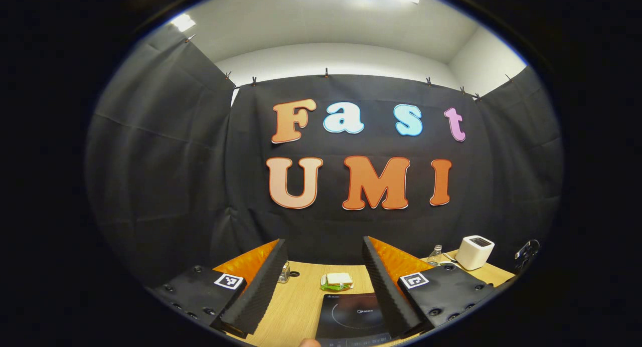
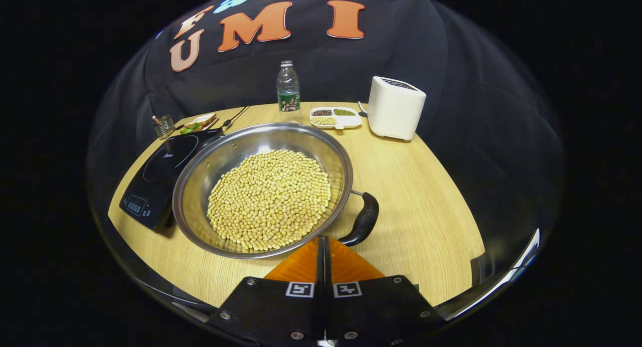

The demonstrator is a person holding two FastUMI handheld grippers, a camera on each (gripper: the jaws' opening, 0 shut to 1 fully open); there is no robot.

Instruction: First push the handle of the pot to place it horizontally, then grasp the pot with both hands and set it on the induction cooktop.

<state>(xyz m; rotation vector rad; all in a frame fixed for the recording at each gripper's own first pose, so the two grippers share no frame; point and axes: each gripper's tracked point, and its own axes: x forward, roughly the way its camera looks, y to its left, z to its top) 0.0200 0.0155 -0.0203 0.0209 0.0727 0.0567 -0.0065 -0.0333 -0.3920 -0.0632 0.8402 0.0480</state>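
Note:
A wide steel pot full of pale yellow beans sits on the round wooden table in the right gripper view. Its black handle sticks out at the near right and curves toward me. My right gripper is shut with nothing in it, its tips right at the pot's near rim, just left of the handle. The black induction cooktop lies against the pot's left side. In the left gripper view my left gripper is open and empty, raised above the cooktop.
Along the table's far edge stand a water bottle, a divided dish of beans and a white appliance. A plate with a sandwich and a small metal holder sit behind the cooktop. Bare wood lies right of the pot.

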